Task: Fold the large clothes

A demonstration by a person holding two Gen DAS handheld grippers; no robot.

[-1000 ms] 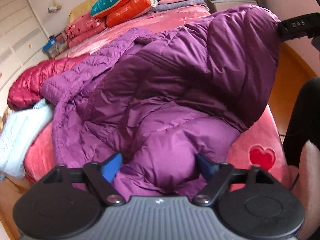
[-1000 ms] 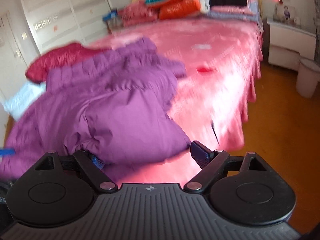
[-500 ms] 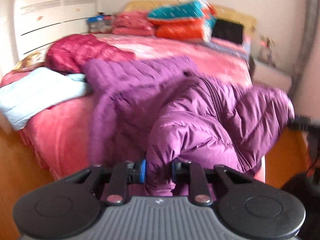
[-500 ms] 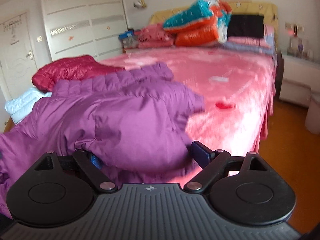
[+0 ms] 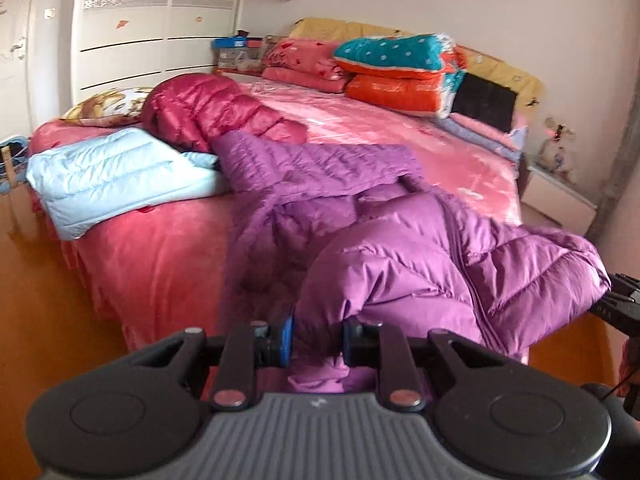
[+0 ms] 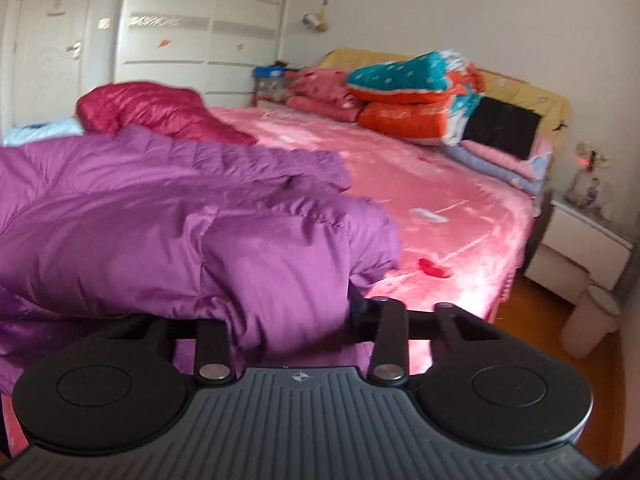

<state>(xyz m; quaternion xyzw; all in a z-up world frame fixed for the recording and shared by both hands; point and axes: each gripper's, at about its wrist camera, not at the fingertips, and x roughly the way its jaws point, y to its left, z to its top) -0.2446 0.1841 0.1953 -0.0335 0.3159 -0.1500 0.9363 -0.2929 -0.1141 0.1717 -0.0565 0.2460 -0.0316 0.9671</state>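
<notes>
A purple down jacket [image 5: 400, 248] lies bunched at the foot of the pink bed [image 5: 160, 256]; it also shows in the right wrist view [image 6: 168, 216]. My left gripper [image 5: 318, 340] is shut on a fold of the jacket's hem. My right gripper [image 6: 286, 316] is shut on another bunched part of the jacket, which hides its left finger. The right gripper's body shows at the right edge of the left wrist view [image 5: 620, 308], touching the jacket's far side.
A light blue jacket [image 5: 116, 176] and a crimson jacket [image 5: 208, 116] lie on the bed's left side. Stacked quilts and pillows [image 5: 392, 72] sit at the headboard. A white nightstand [image 6: 580, 256] and bin [image 6: 592, 320] stand to the right. A wardrobe [image 5: 156, 28] is behind.
Both grippers closed on the purple jacket, the left first, the right after. Both pulled back and lifted the jacket's edge toward the foot of the bed.
</notes>
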